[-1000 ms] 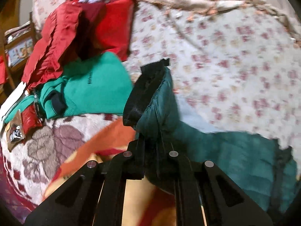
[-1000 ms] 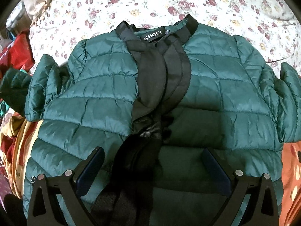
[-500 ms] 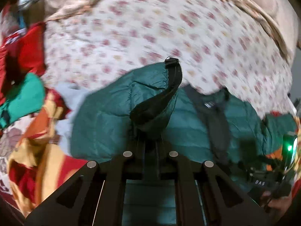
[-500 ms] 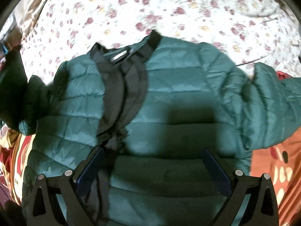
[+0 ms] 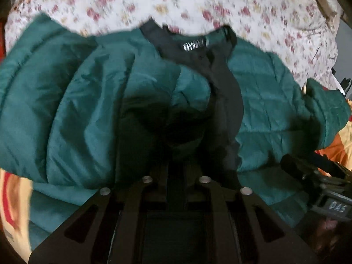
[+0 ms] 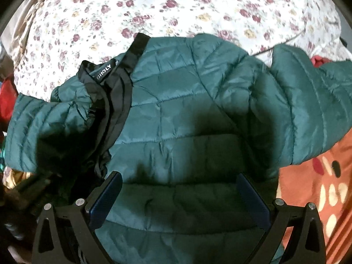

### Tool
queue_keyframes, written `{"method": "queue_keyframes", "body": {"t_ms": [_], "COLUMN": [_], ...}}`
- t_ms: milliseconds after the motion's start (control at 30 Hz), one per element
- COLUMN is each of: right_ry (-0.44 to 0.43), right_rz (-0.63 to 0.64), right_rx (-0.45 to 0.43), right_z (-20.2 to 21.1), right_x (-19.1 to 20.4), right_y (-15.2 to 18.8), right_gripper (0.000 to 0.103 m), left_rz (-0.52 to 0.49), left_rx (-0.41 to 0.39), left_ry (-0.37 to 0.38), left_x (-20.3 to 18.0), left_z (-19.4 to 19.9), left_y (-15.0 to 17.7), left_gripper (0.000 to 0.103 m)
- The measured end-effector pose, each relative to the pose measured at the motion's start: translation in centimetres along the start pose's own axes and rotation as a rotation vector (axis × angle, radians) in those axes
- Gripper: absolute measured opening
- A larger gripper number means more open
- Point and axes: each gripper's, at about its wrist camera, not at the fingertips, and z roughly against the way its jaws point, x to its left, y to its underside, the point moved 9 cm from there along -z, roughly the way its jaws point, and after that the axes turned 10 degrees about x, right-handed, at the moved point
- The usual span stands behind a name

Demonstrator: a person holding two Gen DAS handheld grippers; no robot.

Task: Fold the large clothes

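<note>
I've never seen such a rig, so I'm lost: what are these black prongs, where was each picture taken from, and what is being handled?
No robot here: a person holds a two-fingered tool in each hand, each with a camera looking along its fingers. One picture comes from the left gripper, the other from the right gripper. A green puffer jacket lies on a flowered bedsheet, beside an orange blanket. The left jaws, nearly shut, have just been opening, with the sleeve at their tips; whether they pinch it is too dark to tell. The right jaws stand wide open above the jacket, holding nothing.
</note>
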Motion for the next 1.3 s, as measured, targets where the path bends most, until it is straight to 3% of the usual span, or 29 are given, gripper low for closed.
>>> {"method": "queue_keyframes", "body": {"t_ms": [67, 133, 300, 467, 600, 700, 800, 867, 933, 1033, 1167, 1300], "right_ry": [-0.025, -0.044, -0.152, -0.228, -0.202, -0.202, -0.177, -0.147, -0.133, -0.169, -0.120, -0.045], "right_rz": [-0.012, -0.015, -0.014, 0.073, 0.149, 0.195, 0.206, 0.213, 0.232, 0.248, 0.255, 0.222], "right_rx": [0.004, 0.001, -0.011, -0.016, -0.027, -0.032, 0.029, 0.013, -0.021, -0.067, -0.181, -0.212], "right_z": [-0.1, 0.1, 0.8, 0.7, -0.8, -2.2, -5.4, -6.3, -5.7, -3.4, 1.1, 2.9], "right_x": [0.0, 0.2, 2.4, 7.6, 11.4, 14.0, 15.4, 15.6, 15.7, 15.2, 12.3, 8.5], "right_y": [0.0, -0.1, -0.6, -0.7, -1.5, -2.7, -3.3, -3.8, -4.1, -4.4, -5.4, -6.3], "right_gripper": [0.103, 0.103, 0.103, 0.103, 0.102, 0.092, 0.077, 0.058, 0.017, 0.011, 0.011, 0.011], "left_rz": [-0.026, -0.054, -0.072, -0.020, 0.063, 0.147, 0.216, 0.254, 0.263, 0.257, 0.256, 0.264], "left_rx": [0.012, 0.027, -0.061, -0.155, -0.207, -0.236, -0.219, -0.201, -0.197, -0.197, -0.203, -0.175], "left_ry": [0.052, 0.134, 0.143, 0.071, 0.006, -0.024, -0.020, -0.010, -0.005, -0.016, -0.008, -0.005], "left_x": [-0.8, -1.6, 0.1, 5.2, 10.0, 13.7, 16.0, 16.9, 17.0, 16.5, 15.7, 14.9], "left_z": [0.0, 1.1, 7.0, 11.9, 13.8, 14.5, 14.0, 13.5, 13.1, 12.7, 12.3, 10.6], "left_y": [0.5, 1.0, 1.8, 2.5, 3.0, 3.4, 3.7, 3.9, 3.9, 3.7, 3.2, 2.7], "left_gripper": [0.046, 0.058, 0.066, 0.067, 0.067, 0.067, 0.067, 0.067, 0.067, 0.067, 0.067, 0.067]}}
